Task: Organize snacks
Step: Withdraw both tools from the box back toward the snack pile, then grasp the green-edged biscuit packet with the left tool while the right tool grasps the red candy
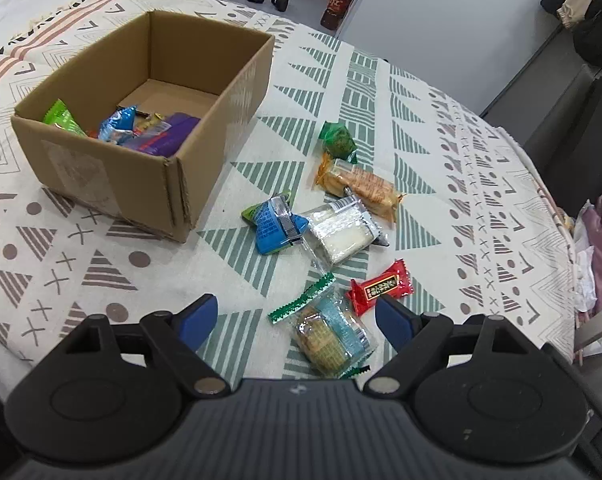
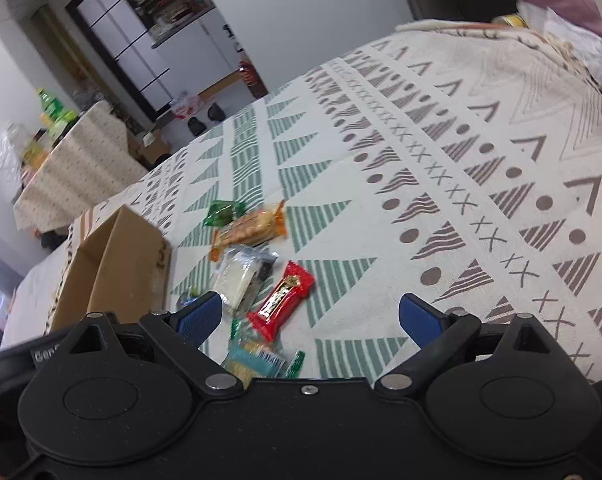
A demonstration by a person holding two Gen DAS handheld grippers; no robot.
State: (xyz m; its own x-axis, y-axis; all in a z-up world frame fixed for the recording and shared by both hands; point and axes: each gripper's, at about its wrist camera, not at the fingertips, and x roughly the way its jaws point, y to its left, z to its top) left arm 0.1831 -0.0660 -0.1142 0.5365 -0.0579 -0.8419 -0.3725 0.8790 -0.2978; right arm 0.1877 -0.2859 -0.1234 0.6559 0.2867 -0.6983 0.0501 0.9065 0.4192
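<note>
1. Where the left wrist view looks into the cardboard box (image 1: 149, 120), several packets lie inside; six snacks (image 1: 337, 232) lie beside it on the tabletop (image 1: 441, 160). Left gripper (image 1: 297, 320) jaws apart, empty.
2. Right wrist view hides the box interior; right gripper (image 2: 311, 316) jaws apart, empty.

My left gripper (image 1: 297, 320) hangs above the surface with its two blue fingers spread wide, and nothing is caught between them. It looks forward and down, tilted a little. My right gripper (image 2: 311, 314) is also wide apart, its blue fingertips (image 2: 421, 318) far from each other and holding nothing. This one leans more to the side, so its view is rolled. Both grippers are free, and neither one touches anything below.
</note>
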